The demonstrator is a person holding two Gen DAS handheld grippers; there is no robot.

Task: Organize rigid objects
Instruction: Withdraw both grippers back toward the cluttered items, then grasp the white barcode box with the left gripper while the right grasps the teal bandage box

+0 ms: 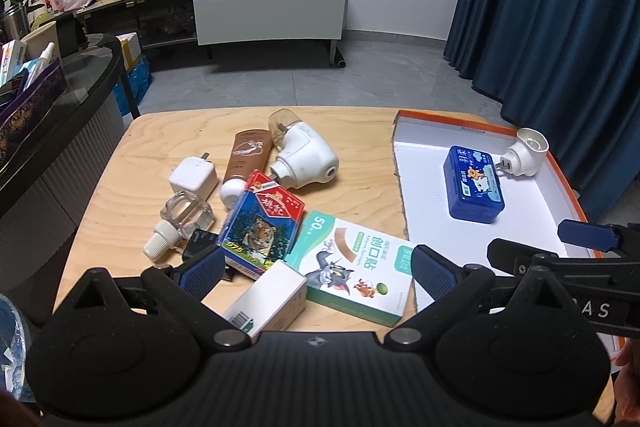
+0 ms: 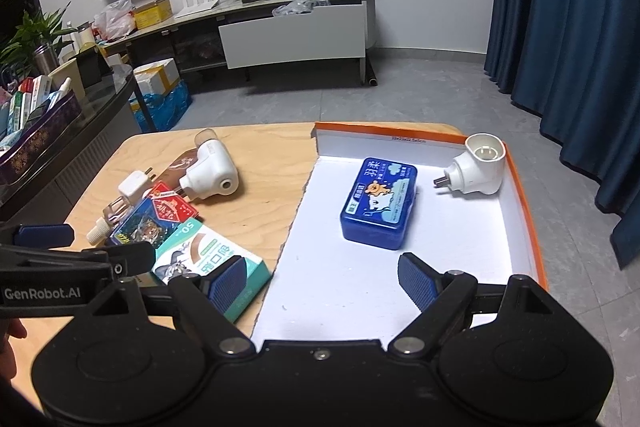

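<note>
Both grippers hang low at the near edge of the table with nothing between their pads: the left gripper (image 1: 316, 273) is spread wide above the clutter, and the right gripper (image 2: 322, 281) is equally released over the near floor of the orange-rimmed tray (image 2: 524, 203).

Nearest the left gripper lie a small white carton (image 1: 272, 297) and the bandage box (image 1: 360, 267) with the cartoon cat, the two touching at a corner. Just behind them sits the playing-card box (image 1: 262, 223) with the tiger, propped on its neighbours. Beyond that come a clear glass bottle (image 1: 182, 221) on its side, a white charger cube (image 1: 194, 175), a brown tube (image 1: 248, 155) and, furthest back in the pile, a white plug-in vaporiser (image 1: 306, 157) with its clear refill attached.

Inside the tray only two things have been placed so far: a blue case (image 2: 380, 203) mid-floor and a second white plug-in heater (image 2: 478, 167) in the far right corner, close together but seemingly apart.

Judging from this, the sorting is early, between transfers. The likely next move is a pick from the pile; the bandage box, closest to the tray, looks easiest, needing a wide span across its narrow sides.
</note>
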